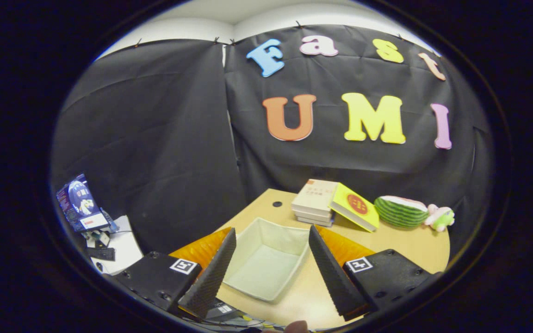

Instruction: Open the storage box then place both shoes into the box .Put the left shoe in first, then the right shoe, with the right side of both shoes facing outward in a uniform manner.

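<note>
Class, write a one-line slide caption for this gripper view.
Open hand-held gripper hovers over the open storage box on the table, fingers apart, holding nothing.

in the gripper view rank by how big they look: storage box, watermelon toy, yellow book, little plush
1. storage box, lying between the open gripper fingers, nearer the camera
2. yellow book and watermelon toy, too alike to rank
3. little plush

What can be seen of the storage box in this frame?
The storage box is a pale, soft-looking fabric bin, rectangular, with upright walls and a flat bottom. It stands open on the wooden table with nothing visible inside. Orange flaps lie spread to either side of it, seemingly its opened lid parts. The hand-held gripper hangs above it with fingers wide apart, not touching it; the box shows between and just ahead of them. Beyond it sits a stack of books.
</note>
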